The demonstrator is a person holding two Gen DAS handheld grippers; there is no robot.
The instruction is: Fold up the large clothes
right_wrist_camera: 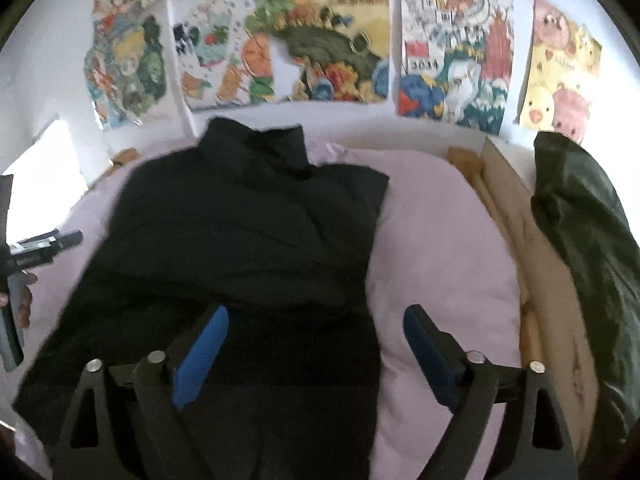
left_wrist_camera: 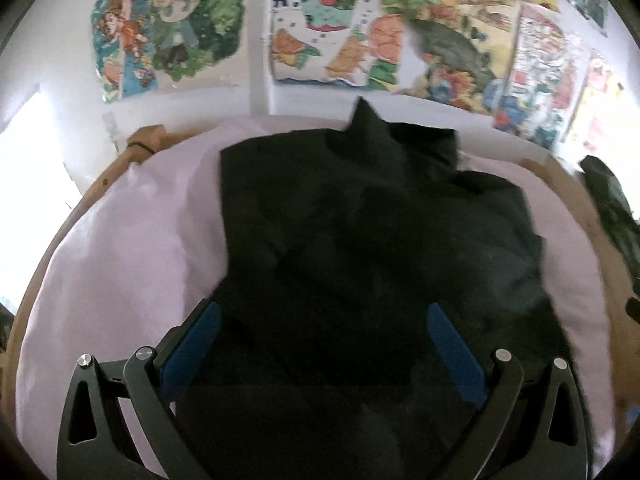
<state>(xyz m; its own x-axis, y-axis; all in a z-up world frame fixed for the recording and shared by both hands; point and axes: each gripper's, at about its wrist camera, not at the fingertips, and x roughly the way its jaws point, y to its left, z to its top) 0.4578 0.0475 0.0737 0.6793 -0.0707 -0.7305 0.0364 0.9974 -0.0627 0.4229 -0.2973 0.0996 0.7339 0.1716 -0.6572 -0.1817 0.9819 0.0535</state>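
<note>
Left wrist view looks down along the left tongs [left_wrist_camera: 320,320], whose blue pads [left_wrist_camera: 191,350] stand spread wide with nothing pinched between them; the black garment [left_wrist_camera: 360,240] lies below and beyond them. That garment rests in a loosely folded heap on the pale pink sheet [left_wrist_camera: 120,260] of a bed, one dark corner sticking up toward the wall. A wooden bed frame [left_wrist_camera: 144,144] curves round the sheet's far edge, and colourful cartoon posters [left_wrist_camera: 332,36] cover the white wall behind.

From the right wrist view, the right tongs [right_wrist_camera: 316,322] are likewise spread, holding nothing: the left pad [right_wrist_camera: 202,356] hangs over the garment's near edge, the right pad over bare sheet. The black garment [right_wrist_camera: 240,232] sits left of centre on the pink sheet [right_wrist_camera: 440,260]. A second dark garment [right_wrist_camera: 588,240] is draped at the right side, apart from the first. At the far left edge, part of the other gripper and a few fingers [right_wrist_camera: 26,300] show.
</note>
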